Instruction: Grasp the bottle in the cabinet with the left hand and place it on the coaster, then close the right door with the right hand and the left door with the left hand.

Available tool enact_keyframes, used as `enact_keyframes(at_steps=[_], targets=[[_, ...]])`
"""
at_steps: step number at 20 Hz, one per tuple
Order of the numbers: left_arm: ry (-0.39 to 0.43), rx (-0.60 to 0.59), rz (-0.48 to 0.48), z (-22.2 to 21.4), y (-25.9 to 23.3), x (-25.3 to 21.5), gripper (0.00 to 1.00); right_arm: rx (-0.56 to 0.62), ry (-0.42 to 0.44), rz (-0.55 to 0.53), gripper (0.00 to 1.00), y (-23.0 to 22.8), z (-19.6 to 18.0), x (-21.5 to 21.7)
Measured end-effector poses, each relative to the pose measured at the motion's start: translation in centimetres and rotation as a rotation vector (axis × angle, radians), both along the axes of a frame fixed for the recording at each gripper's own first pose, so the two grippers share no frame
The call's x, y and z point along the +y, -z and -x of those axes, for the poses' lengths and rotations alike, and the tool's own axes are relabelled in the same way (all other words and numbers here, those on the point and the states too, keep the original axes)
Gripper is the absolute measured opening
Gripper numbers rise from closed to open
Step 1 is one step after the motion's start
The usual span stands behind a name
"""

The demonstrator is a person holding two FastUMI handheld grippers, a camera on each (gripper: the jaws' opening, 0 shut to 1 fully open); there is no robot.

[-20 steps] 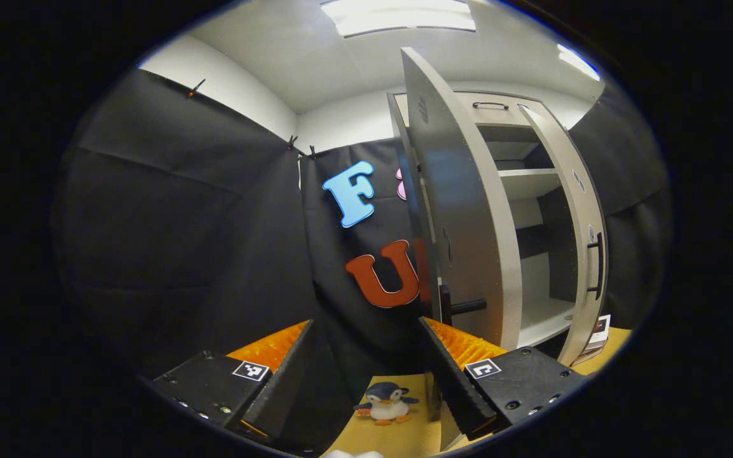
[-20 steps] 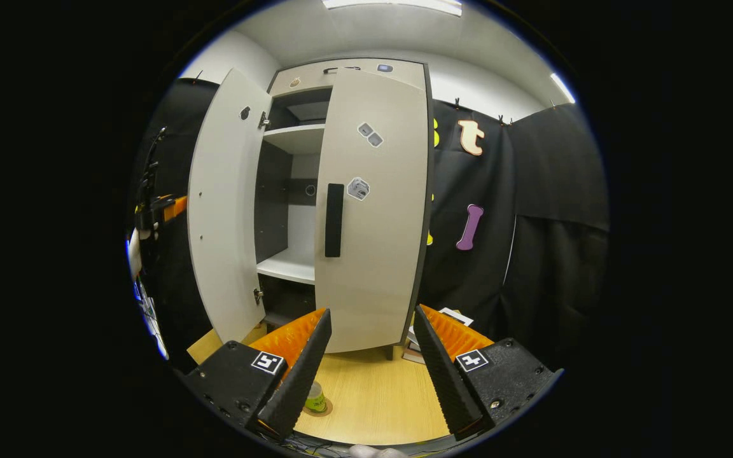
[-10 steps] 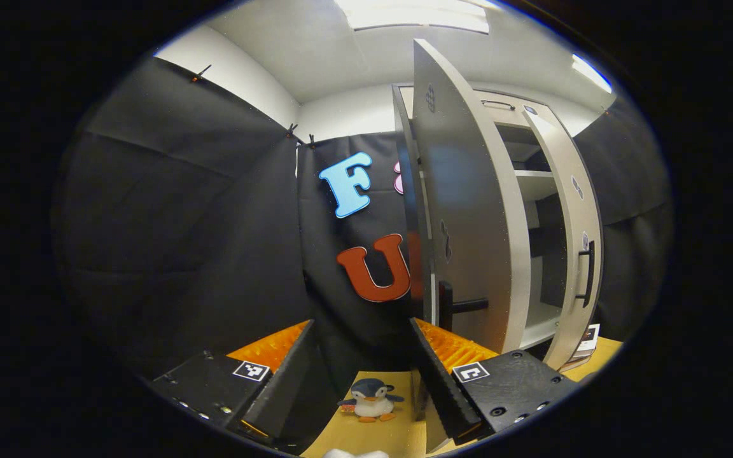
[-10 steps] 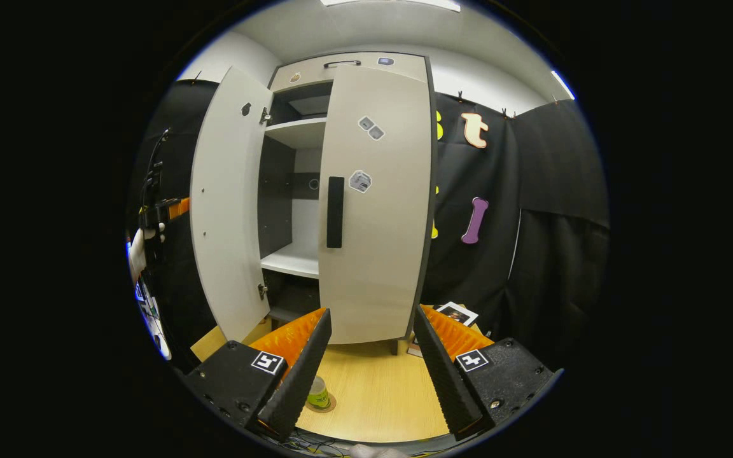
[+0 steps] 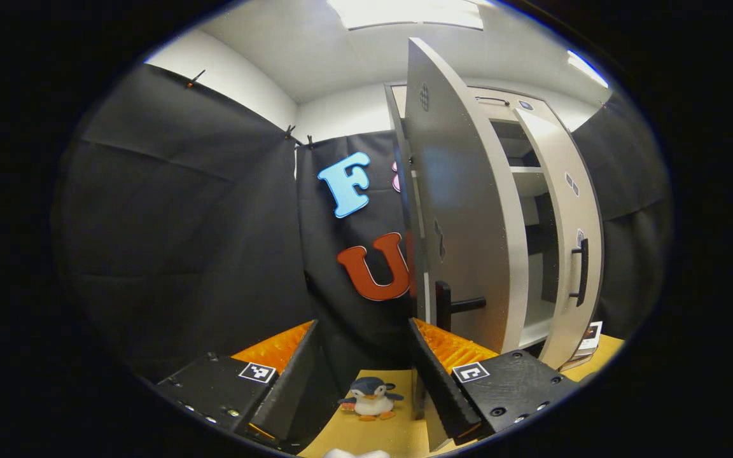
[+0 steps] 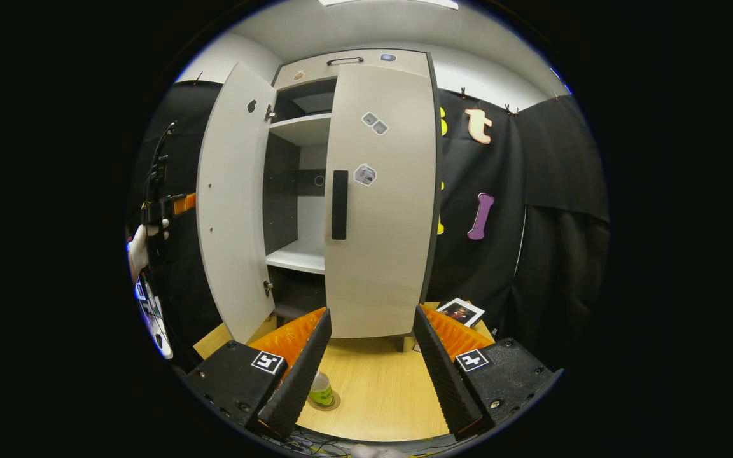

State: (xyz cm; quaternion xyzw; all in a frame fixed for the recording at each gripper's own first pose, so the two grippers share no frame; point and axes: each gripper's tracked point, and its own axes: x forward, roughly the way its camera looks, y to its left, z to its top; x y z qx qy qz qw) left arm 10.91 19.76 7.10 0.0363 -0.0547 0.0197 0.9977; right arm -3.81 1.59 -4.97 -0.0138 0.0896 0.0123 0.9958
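Note:
In the right gripper view a small green-labelled bottle [image 6: 321, 389] stands on a round brown coaster [image 6: 335, 402] on the wooden table, just beside my right gripper's left finger. My right gripper [image 6: 366, 369] is open and holds nothing, a little way back from the cabinet. The right door [image 6: 382, 203] with its black handle [image 6: 339, 205] lies flat across the cabinet front. The left door [image 6: 233, 203] stands wide open. My left gripper [image 5: 363, 375] is open beside that door's outer face [image 5: 462, 222], its right finger just below the door's handle [image 5: 459, 305].
A penguin toy [image 5: 369, 397] sits on the table between my left gripper's fingers. Photo cards [image 6: 462, 312] lie at the cabinet's right foot. Inside, a white shelf [image 6: 296, 257] shows. A gloved hand [image 6: 137, 248] holds the left gripper at the far left.
In the left gripper view the right door has swung further shut. My right gripper has drawn back slightly, showing more table. The left gripper has shifted a little by the left door.

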Motion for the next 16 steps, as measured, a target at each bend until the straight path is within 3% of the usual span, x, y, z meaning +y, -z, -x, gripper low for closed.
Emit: enact_keyframes(at_steps=[3, 10, 14, 16], targets=[[0.045, 0.0, 0.0, 0.1, -0.1, -2.3, 0.89, -0.004, 0.007, -0.006, 0.81, -0.3, -0.1, -1.0], [0.116, -0.004, 0.024, -0.6, -0.4, -7.4, 0.82, -0.005, 0.013, 0.004, 0.81, -0.7, 0.7, -2.8], [0.16, 0.0, 0.016, -1.6, -0.5, -11.0, 0.86, -0.017, 0.009, -0.015, 0.81, -1.2, 1.1, -3.1], [0.184, 0.023, 0.023, -2.2, 0.1, -12.7, 0.99, -0.023, 0.014, -0.023, 0.81, -1.2, 1.2, -3.4]])
